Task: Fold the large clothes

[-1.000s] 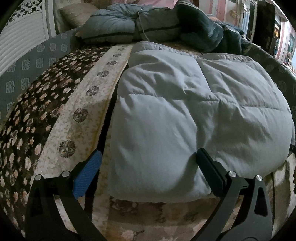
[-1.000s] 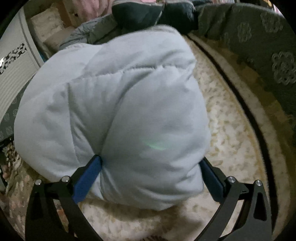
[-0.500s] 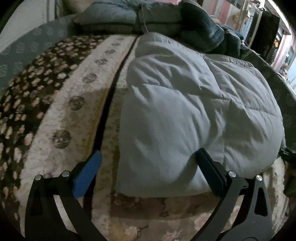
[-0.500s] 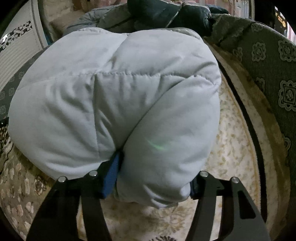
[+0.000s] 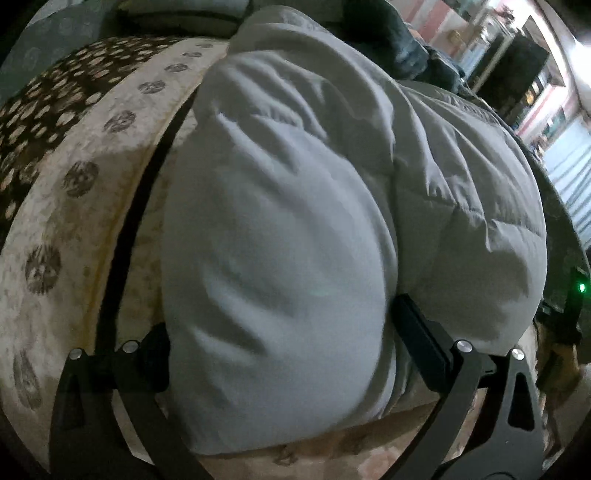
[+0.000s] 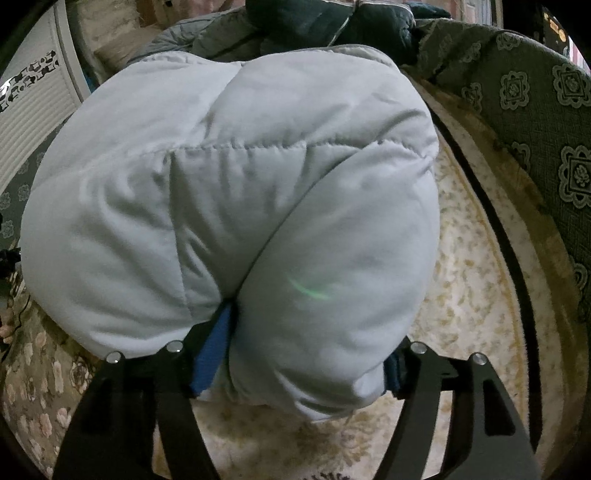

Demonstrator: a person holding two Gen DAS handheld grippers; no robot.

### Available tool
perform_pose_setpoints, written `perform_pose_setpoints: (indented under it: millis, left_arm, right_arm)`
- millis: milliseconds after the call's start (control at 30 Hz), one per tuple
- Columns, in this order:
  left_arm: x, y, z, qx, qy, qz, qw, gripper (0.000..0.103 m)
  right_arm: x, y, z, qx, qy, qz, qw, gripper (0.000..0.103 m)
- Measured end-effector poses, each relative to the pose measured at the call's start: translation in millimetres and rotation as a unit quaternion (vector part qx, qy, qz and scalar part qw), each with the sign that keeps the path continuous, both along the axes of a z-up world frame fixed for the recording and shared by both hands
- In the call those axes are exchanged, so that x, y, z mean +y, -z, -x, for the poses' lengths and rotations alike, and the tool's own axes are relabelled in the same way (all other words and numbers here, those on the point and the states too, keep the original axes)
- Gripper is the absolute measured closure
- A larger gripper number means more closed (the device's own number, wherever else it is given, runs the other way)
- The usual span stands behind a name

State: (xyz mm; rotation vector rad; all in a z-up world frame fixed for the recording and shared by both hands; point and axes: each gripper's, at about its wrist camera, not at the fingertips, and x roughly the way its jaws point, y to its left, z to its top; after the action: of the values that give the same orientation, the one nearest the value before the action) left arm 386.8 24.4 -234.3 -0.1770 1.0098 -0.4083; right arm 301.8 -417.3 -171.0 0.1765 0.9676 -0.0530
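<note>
Left gripper (image 5: 277, 354): black angular finger frames; silver screw heads; black pad at 4 o'clock; right gripper (image 6: 295, 365): matching black frames; silver screws; blue pad at 7 o'clock.

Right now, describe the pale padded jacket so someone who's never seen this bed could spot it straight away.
Start at the floral patterned bedspread covering the bed. On it, nearer than the heap of dark bedding at the far end, lies the pale grey quilted jacket, bunched into a puffy bundle. It is the only light, plain, stitched-panel item; everything nearby is dark or patterned.
</note>
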Motion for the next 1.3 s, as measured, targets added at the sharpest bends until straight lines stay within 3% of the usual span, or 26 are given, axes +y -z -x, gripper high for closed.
perform_pose_setpoints:
  millis: [100,233,500,700,933,1167,1300]
  left_arm:
    - [6.3,6.1,0.0,0.013,0.002,0.023,0.9997,0.003]
    - [9.6,21.8,-9.4,0.054,-0.016,0.083,0.9949,0.003]
    - [-25.5,-2.6,-20.3,0.01,-0.023,-0.003,0.9997,0.003]
    - [-37.0,-13.0,-25.9,-0.009,-0.061,-0.012,0.998,0.003]
    - [-30.6,-12.8,-28.9,0.014,-0.059,-0.016,0.998,0.003]
    - [-35.9,-13.3,-33.0,0.008,-0.051,-0.032,0.9981,0.003]
    - [-40.7,-17.2,-31.6,0.0,-0.026,-0.031,0.9992,0.014]
  right_arm:
    - [-2.8,1.1,-0.2,-0.001,0.0,-0.002,1.0,0.031]
    - [-2.7,1.3,1.7,-0.003,0.009,-0.009,1.0,0.029]
    - [-1.3,0.4,2.2,-0.005,0.008,-0.002,1.0,0.029]
    - [0.1,-1.8,4.2,-0.007,0.007,-0.004,1.0,0.029]
    - [-2.4,1.1,6.1,-0.011,0.007,-0.003,1.0,0.029]
    - [-2.3,1.5,6.2,-0.009,0.007,-0.006,1.0,0.029]
    - [-3.5,0.1,5.5,-0.007,0.004,-0.006,1.0,0.029]
